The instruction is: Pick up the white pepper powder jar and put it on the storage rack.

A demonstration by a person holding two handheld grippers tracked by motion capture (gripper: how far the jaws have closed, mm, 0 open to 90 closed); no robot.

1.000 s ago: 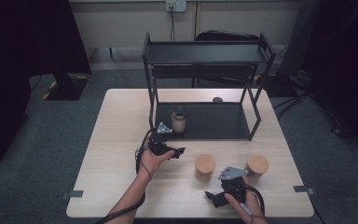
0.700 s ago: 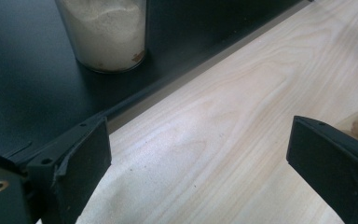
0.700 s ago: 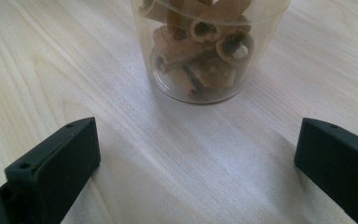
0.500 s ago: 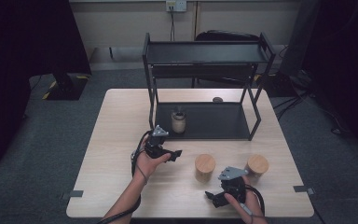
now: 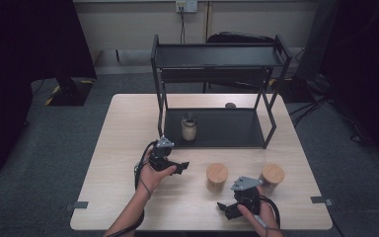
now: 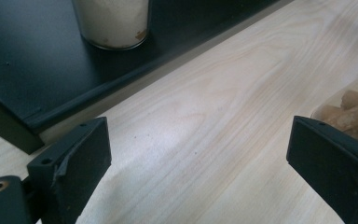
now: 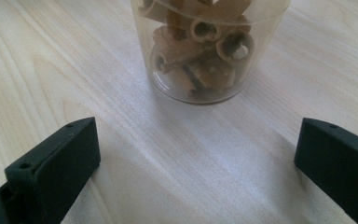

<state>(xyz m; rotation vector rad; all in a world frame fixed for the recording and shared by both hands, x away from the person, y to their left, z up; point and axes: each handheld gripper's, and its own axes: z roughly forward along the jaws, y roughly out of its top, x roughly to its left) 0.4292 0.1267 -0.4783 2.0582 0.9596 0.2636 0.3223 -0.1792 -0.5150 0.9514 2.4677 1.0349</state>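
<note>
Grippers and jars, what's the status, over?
Left gripper open, empty. Right gripper open, empty, facing jar. One jar on shelf. Nothing in the way.

On the table (image 5: 128,148) a black rack (image 5: 217,49) held one jar (image 5: 189,129) on its lower shelf. Two wooden-lidded jars (image 5: 216,177) stood in front; the left gripper (image 5: 180,167) and right gripper (image 5: 224,207) lay apart, near them

Pale wood-grain table (image 5: 128,197), matte black shelf rack (image 5: 217,54), two clear jars with tan wooden lids (image 5: 217,173), brown rolled pieces inside (image 7: 200,51), cream-filled jar (image 5: 189,129), black grippers with grey plates (image 5: 164,142).
</note>
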